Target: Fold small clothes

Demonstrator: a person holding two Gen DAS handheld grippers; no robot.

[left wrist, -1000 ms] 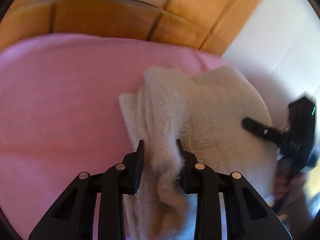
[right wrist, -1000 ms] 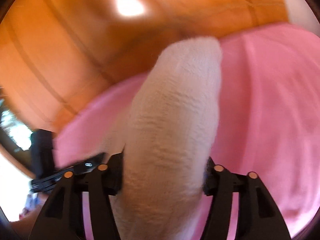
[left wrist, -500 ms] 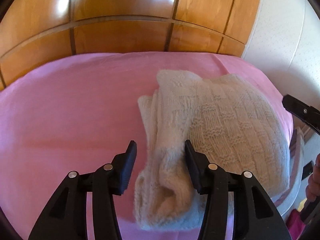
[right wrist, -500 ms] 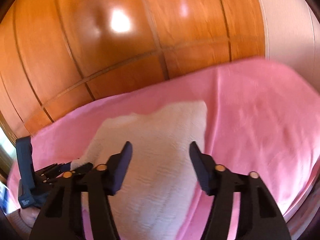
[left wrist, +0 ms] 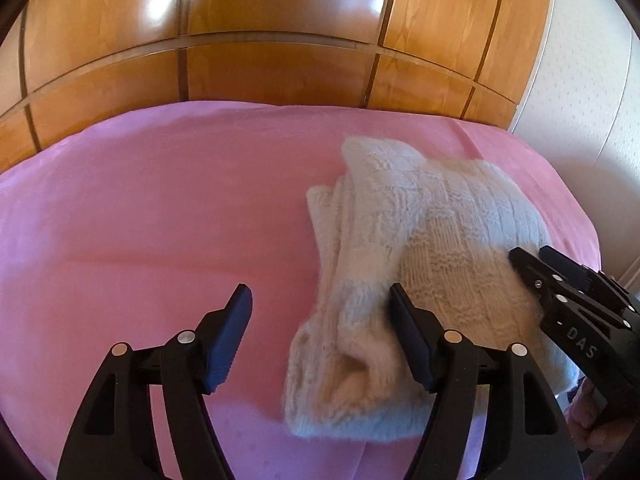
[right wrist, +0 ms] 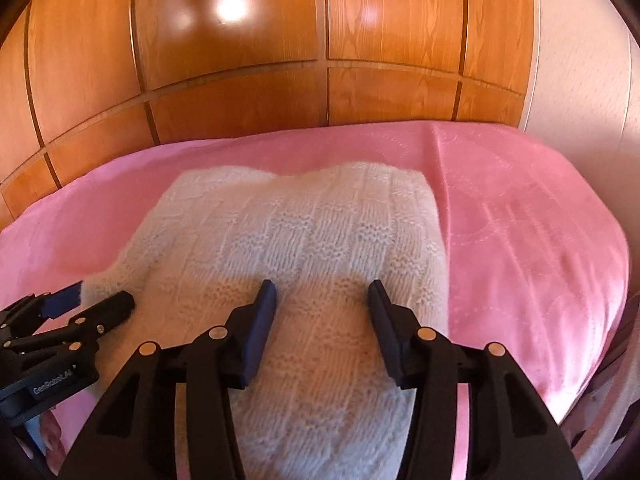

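A cream knitted garment lies folded on the pink cloth, and it also shows in the right wrist view. My left gripper is open and empty, just above the garment's near left edge, where a thick rolled part lies. My right gripper is open and empty over the garment's near end. The right gripper shows at the right of the left wrist view, its tips by the garment's right edge. The left gripper shows at the lower left of the right wrist view.
Wooden panelling rises behind the pink cloth. A white wall stands at the right. The cloth's right edge drops off close to the garment.
Both grippers have let go of the garment and opened. The garment has dropped flat onto the pink cloth. Both grippers have pulled back a little.
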